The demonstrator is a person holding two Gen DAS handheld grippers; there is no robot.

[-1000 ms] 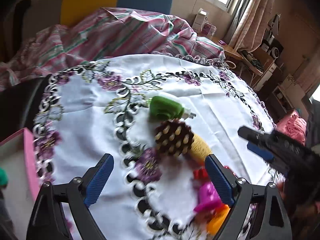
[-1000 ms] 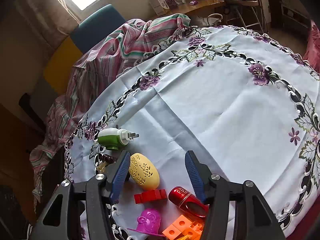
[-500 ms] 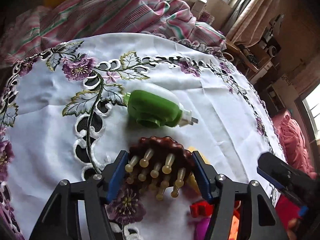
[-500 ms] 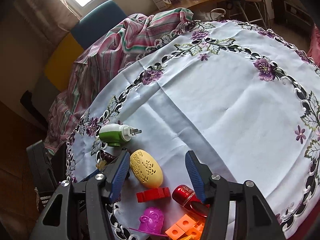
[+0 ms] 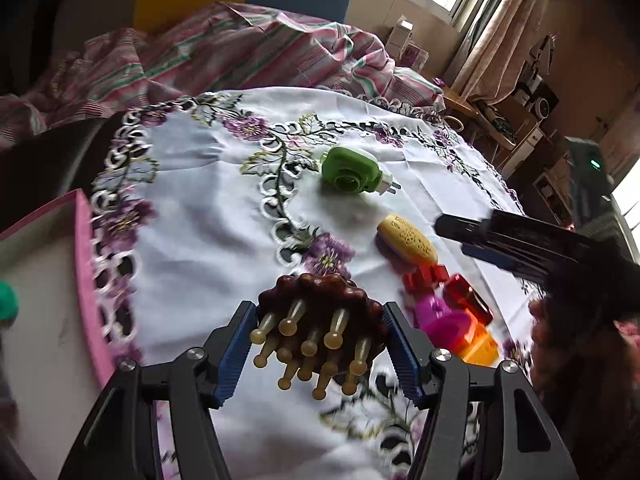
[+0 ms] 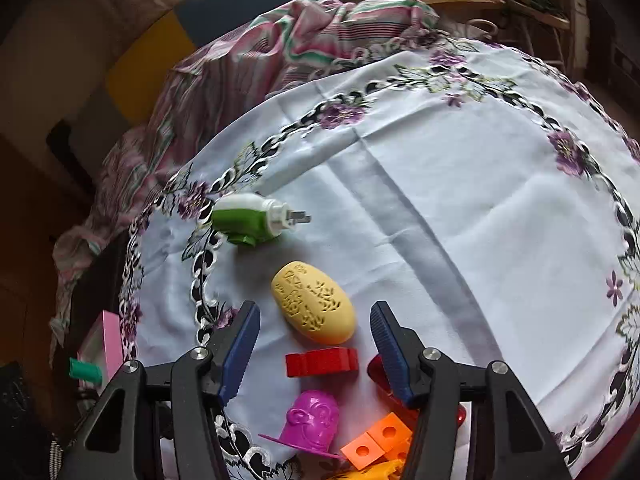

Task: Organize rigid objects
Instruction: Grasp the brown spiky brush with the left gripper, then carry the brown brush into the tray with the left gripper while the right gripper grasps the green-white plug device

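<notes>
Ahead of the right gripper (image 6: 314, 346) the yellow egg-shaped case (image 6: 313, 307) and red block (image 6: 321, 361) obstruct passage between its fingers, the green plug-in device (image 6: 250, 219) lies beyond-left, and bare tablecloth (image 6: 460, 208) extends beyond-right.

We see a glossy dark-brown massage brush (image 5: 320, 312) with smooth, waxy-looking pegs. The tablecloth (image 6: 460, 208) is matt white cloth with embroidered purple flowers and cut-out lacework. The green plug-in device (image 6: 244, 220) and the yellow egg-shaped case (image 6: 312, 308) look like smooth plastic, the case pierced with patterns. The red block (image 6: 320, 362) is matt plastic.
</notes>
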